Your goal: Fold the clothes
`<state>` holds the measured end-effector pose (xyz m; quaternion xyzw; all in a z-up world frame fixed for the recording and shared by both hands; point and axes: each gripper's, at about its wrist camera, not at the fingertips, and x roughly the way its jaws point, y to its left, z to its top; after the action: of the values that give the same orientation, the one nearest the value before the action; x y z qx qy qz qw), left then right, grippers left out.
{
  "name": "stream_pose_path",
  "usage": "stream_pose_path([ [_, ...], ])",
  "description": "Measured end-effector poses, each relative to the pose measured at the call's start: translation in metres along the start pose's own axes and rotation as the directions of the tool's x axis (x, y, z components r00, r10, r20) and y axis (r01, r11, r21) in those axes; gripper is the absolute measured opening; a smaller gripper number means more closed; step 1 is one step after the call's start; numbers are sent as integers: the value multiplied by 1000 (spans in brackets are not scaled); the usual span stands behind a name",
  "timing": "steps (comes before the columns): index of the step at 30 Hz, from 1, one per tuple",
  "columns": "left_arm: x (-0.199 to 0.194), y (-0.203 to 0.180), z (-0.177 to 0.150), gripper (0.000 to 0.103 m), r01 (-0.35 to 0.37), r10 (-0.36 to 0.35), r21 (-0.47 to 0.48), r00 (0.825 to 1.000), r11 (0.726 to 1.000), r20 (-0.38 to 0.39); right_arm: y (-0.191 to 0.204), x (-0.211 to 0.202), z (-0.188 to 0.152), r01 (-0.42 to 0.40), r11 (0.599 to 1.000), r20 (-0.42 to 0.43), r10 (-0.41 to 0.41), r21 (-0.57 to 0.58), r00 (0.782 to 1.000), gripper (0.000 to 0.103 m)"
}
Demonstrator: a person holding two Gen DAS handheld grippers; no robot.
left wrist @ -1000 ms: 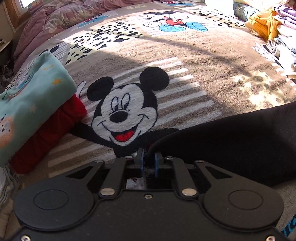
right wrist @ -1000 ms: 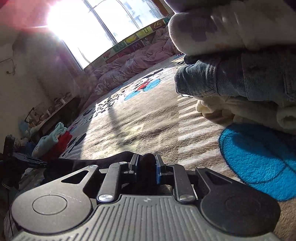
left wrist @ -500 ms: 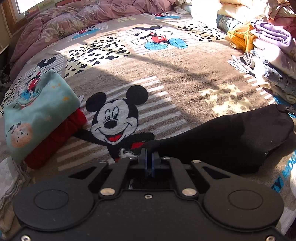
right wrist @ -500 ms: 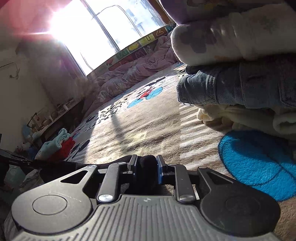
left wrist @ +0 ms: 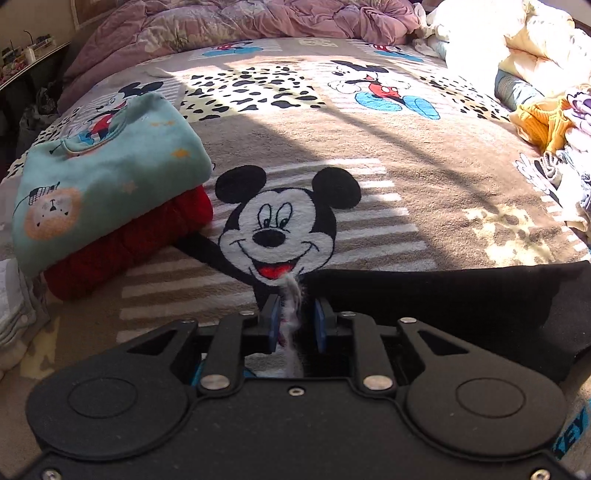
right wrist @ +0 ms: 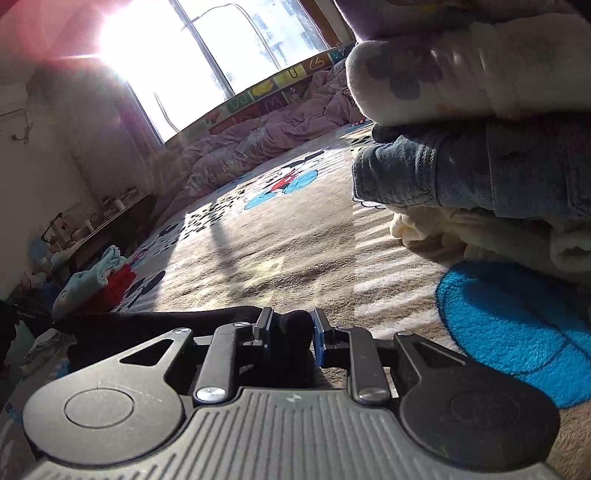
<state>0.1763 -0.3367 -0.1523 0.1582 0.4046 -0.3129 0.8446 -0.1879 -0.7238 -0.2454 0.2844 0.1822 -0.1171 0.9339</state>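
A black garment (left wrist: 461,306) lies across the Mickey Mouse blanket (left wrist: 332,147) on the bed, stretched between my two grippers. My left gripper (left wrist: 295,325) has its jaws partly apart; the garment's edge and a white tuft of blanket fuzz lie between them. My right gripper (right wrist: 290,334) is shut on the other end of the black garment (right wrist: 162,325), low on the blanket.
A folded teal sweatshirt (left wrist: 103,173) on a folded red garment (left wrist: 125,247) sits at the left. A pile of unfolded clothes (left wrist: 554,122) lies at the right; jeans (right wrist: 461,173) and cream fleece (right wrist: 480,236) loom close to my right gripper. A pink duvet (left wrist: 240,22) lies behind.
My left gripper's jaws have opened from tightly shut, loosening their hold on the black garment's edge. The left gripper has risen and drawn back. The right gripper has barely moved.
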Motion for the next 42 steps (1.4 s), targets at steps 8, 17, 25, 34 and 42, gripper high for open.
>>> stream_pose_path([
  [8,3,22,-13,19,123,-128,-61,988,991,-87,-3,1,0,-10,1000,-5,10,19,1000,24],
  [17,8,21,-22,19,190,-206,-115,969,975,-138,-4,0,-1,-7,1000,-2,7,23,1000,24],
  [25,2,11,-23,0,184,-189,-53,972,982,-141,-7,2,-1,-11,999,-6,11,34,1000,24],
  [34,-27,7,-12,0,207,-215,-68,967,976,-139,-5,1,0,-10,999,-2,10,33,1000,24],
  [42,-19,21,-20,0,172,-188,-103,966,980,-178,-7,3,-1,0,999,-5,0,35,1000,26],
])
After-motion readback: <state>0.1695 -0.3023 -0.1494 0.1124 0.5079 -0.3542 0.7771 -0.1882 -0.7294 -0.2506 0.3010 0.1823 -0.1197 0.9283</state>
